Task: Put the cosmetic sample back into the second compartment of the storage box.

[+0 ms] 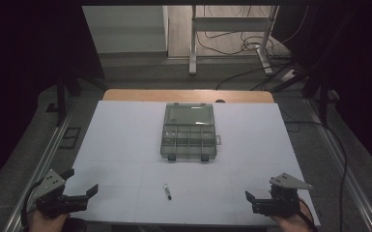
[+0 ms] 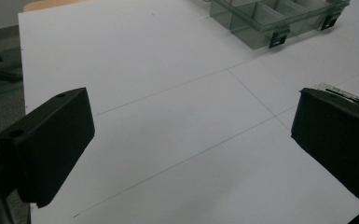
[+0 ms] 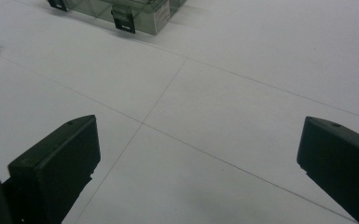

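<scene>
A clear grey compartment box point(image 1: 189, 133) lies at the middle of the white board point(image 1: 125, 140) with its lid folded open to the far side. A small pen-like object point(image 1: 167, 192) lies on the board near the front, between the two hands. My left gripper point(image 1: 82, 182) rests at the board's front left corner, open and holding nothing. My right gripper point(image 1: 250, 202) sits at the front right, also open and holding nothing. In the left gripper view the box point(image 2: 279, 18) is at the top right and the pen point(image 2: 342, 93) peeks above the right jaw. The right gripper view has the box point(image 3: 121, 9) at the top left.
The board covers a wooden table whose far edge point(image 1: 188, 95) shows behind it. Metal rails point(image 1: 43, 159) run along both sides. Beyond the table stand a desk frame point(image 1: 232, 38) and loose cables point(image 1: 251, 48) on the floor.
</scene>
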`<act>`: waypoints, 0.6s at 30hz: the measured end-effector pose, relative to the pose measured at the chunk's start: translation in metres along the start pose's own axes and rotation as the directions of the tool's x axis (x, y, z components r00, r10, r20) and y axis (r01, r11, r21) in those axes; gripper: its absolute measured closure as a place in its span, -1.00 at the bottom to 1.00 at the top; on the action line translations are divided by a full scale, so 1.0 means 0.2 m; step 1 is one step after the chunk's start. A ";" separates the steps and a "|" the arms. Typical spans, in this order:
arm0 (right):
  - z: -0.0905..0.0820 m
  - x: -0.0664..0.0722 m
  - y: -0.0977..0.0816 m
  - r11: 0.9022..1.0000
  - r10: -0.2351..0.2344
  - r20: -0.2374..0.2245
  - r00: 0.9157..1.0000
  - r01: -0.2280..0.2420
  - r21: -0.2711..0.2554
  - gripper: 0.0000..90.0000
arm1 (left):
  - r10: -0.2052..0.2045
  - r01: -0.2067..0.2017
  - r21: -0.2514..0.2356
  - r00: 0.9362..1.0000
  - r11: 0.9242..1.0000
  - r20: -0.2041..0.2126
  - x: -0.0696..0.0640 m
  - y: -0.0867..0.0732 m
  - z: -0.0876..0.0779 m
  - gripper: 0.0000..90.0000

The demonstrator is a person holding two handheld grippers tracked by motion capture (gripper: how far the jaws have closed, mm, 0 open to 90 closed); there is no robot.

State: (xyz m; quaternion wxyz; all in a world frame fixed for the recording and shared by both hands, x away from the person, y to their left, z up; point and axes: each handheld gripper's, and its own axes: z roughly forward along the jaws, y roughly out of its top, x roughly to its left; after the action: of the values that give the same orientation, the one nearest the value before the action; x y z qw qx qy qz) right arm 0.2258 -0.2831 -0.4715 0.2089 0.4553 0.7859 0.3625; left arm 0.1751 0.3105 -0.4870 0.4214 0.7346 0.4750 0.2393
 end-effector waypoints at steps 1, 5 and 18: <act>0.00 0.00 0.00 1.000 -0.004 0.003 1.000 0.004 0.004 -1.00 | 0.002 -0.002 0.002 1.000 1.000 0.000 0.00 0.00 0.00 -1.00; 0.00 0.00 0.00 1.000 -0.006 -0.005 1.000 0.006 0.003 -1.00 | 0.002 -0.002 0.005 1.000 1.000 0.003 0.00 0.00 0.00 -1.00; 0.01 0.00 0.01 1.000 -0.010 -0.020 1.000 0.011 0.023 -1.00 | -0.019 0.018 0.019 1.000 1.000 0.011 0.01 0.00 0.01 -0.98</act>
State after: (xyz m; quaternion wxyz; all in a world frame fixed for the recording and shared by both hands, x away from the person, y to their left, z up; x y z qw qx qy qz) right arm 0.2281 -0.2812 -0.4724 0.1977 0.4499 0.7945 0.3568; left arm 0.1778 0.3117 -0.4875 0.4191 0.7355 0.4817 0.2267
